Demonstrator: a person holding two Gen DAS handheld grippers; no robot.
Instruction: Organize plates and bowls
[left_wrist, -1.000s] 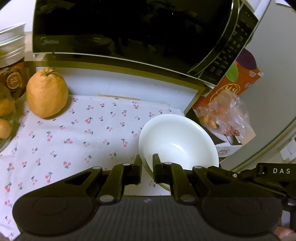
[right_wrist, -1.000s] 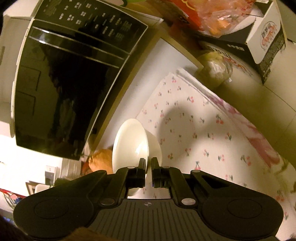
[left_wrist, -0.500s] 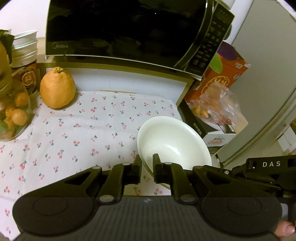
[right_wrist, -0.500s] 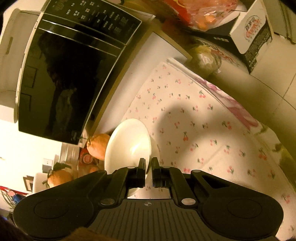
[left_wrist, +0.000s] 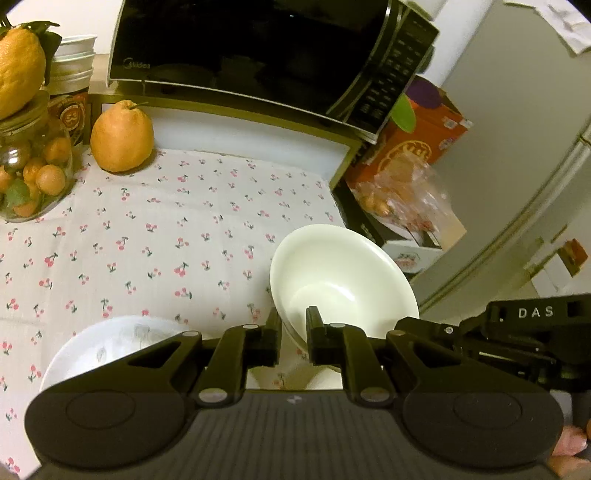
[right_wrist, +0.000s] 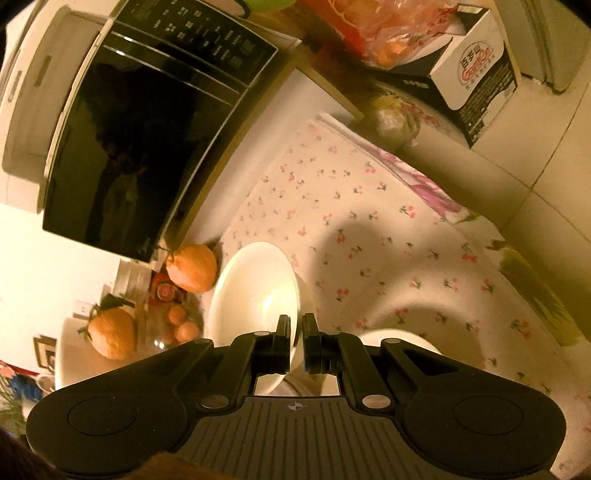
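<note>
Bowls: two white, one per gripper; left gripper (left_wrist: 292, 325) jaws pinch white bowl (left_wrist: 343, 277) at its rim.
Right gripper (right_wrist: 295, 332): jaws clamp second bowl (right_wrist: 255, 291) (tilted).
Plate (left_wrist: 110, 347): one, at 8 o'clock.
Jar (left_wrist: 29, 170): small oranges inside.

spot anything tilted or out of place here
The white bowl is tilted, off the cherry-print cloth, with the left gripper pinching its rim; the right gripper pinches a bowl rim too. No spill or damage shows.

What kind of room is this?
Most likely a home kitchen. A black microwave sits on a shelf above a table covered with a cherry-print cloth, each gripper holds a white bowl, and fruit fills a glass jar.
</note>
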